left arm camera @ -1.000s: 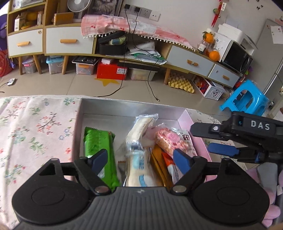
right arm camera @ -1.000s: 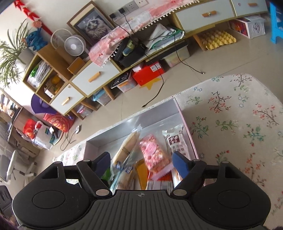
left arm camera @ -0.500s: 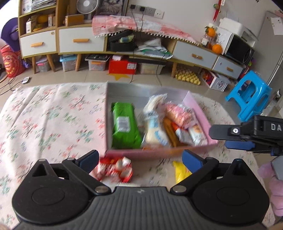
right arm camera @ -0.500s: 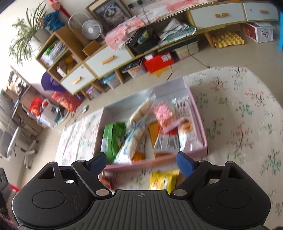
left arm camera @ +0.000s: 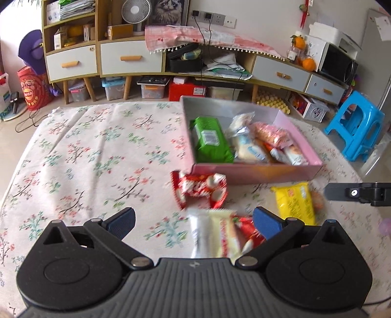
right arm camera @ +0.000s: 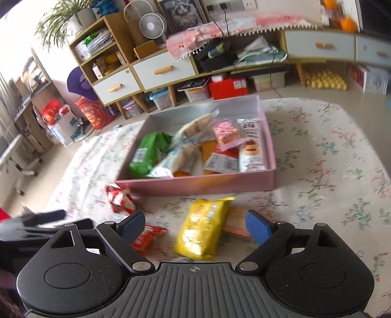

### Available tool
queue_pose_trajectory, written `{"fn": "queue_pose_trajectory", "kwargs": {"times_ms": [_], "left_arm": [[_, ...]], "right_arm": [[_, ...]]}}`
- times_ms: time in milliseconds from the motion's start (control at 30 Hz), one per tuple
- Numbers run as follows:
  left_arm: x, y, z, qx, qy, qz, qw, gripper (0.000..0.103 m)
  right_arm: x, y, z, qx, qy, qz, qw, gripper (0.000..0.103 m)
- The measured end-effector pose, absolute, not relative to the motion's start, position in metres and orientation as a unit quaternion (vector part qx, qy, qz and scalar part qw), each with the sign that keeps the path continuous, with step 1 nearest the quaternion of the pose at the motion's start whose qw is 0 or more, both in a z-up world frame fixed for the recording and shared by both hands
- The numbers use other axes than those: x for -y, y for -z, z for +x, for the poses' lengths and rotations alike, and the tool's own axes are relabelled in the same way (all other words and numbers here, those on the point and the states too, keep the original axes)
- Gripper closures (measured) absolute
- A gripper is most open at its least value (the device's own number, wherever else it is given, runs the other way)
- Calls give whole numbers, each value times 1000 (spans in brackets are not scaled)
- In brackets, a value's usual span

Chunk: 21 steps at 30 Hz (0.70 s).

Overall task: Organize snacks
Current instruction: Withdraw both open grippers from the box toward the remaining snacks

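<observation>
Tools, two, both opening and empty, above four loose packets (left arm camera: pixel 294 203) beside one box (left arm camera: pixel 256 172).

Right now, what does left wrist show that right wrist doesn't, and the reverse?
Left wrist only: a pale cream-and-white wrapped snack lying between the open left gripper fingers, a blue plastic stool and a black microwave.

Right wrist only: a potted green plant on the shelf, and the yellow snack packet between the right gripper fingers, whose jaws are opening and not touching it.

Both: the pink cardboard box of snacks with the green packet inside, the yellow snack packet, the red-and-white packet, the floral tablecloth, the white fan.
</observation>
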<state>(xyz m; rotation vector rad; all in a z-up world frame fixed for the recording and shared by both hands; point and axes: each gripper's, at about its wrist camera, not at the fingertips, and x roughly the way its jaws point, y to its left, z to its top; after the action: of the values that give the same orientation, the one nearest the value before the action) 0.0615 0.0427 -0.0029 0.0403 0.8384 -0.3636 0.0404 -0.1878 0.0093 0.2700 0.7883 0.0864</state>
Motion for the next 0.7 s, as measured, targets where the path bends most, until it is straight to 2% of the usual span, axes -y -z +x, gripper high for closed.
{"fn": "queue_pose_trajectory", "kwargs": {"times_ms": [367,700], "left_arm": [[-45,28,49,-409,181,39,894,1],[-31,48,39,-430,216,108,870,3]], "right_arm": [[187,26,28,-374,-34,38,926,8],[184,51,37,-403,-52,-89,909,8]]}}
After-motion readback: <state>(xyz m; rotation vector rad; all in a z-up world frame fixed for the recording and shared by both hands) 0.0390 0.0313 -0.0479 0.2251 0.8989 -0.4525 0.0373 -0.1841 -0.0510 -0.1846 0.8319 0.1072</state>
